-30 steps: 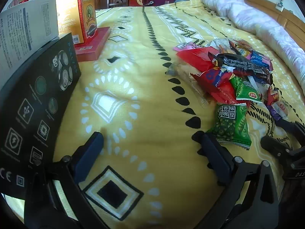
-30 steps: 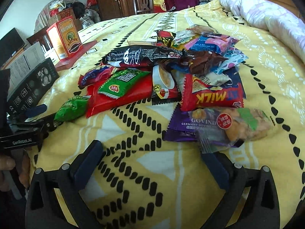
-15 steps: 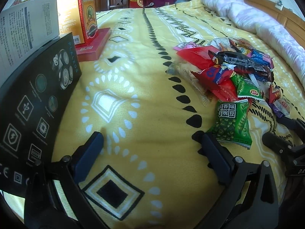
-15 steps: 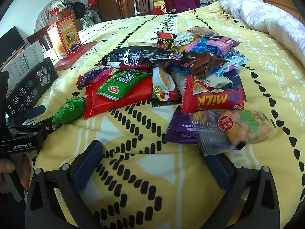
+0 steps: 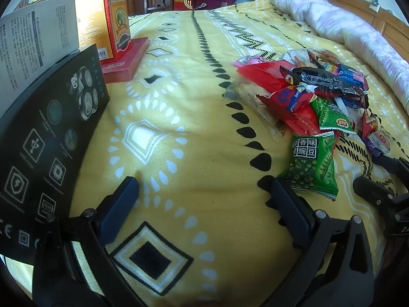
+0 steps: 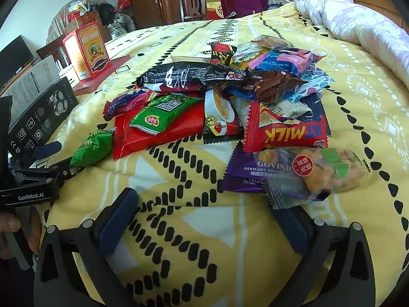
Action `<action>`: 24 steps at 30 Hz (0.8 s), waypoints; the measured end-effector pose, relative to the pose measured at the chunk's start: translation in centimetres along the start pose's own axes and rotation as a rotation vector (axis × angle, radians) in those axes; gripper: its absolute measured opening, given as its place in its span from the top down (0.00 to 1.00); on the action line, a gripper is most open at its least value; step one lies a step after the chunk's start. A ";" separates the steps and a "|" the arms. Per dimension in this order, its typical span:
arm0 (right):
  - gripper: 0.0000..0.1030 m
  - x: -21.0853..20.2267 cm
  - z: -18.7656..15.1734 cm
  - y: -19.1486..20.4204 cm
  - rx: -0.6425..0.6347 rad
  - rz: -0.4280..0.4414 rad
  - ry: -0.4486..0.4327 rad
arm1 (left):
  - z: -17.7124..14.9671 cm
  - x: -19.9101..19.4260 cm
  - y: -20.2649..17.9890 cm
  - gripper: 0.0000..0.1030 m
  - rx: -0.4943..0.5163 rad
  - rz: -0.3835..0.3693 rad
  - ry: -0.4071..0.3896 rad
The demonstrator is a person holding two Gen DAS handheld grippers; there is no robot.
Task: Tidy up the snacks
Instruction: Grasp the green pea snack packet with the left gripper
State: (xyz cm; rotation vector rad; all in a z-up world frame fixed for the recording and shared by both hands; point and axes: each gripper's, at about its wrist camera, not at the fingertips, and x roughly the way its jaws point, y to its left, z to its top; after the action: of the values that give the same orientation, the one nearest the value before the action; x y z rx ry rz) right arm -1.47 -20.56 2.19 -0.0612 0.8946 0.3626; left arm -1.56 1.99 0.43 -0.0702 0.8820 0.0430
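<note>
Snacks [image 6: 230,107] heaped beside black box [image 5: 48,138]; both grippers [image 5: 204,199] [image 6: 204,215] spread wide, empty.

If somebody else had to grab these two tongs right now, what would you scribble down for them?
Left tongs: open, empty, low over the yellow bedspread, with the green pea packet at the right finger.
Right tongs: open, empty, facing the snack pile; the clear bag of pastries lies by the right finger.
All snacks are in one loose heap mid-bed. The red box and the black shaver box stand off to the left.
Done: nothing sorted that I can see. Left: everything.
</note>
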 end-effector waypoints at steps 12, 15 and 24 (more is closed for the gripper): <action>0.00 0.0 0.0 0.0 0.000 0.001 -0.001 | 0.0 0.0 0.0 0.00 0.001 0.001 0.001; 0.00 0.0 0.0 -0.1 0.000 0.001 -0.001 | 0.0 0.0 0.0 0.00 0.001 0.001 0.000; 0.00 -0.1 0.0 -0.3 0.007 0.024 -0.012 | 0.1 -0.4 0.0 0.00 0.006 0.002 0.007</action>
State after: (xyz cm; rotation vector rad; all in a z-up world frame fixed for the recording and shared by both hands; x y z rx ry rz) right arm -1.44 -20.89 2.26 -0.0420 0.8857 0.3821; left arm -1.73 2.00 0.86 -0.0641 0.8895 0.0419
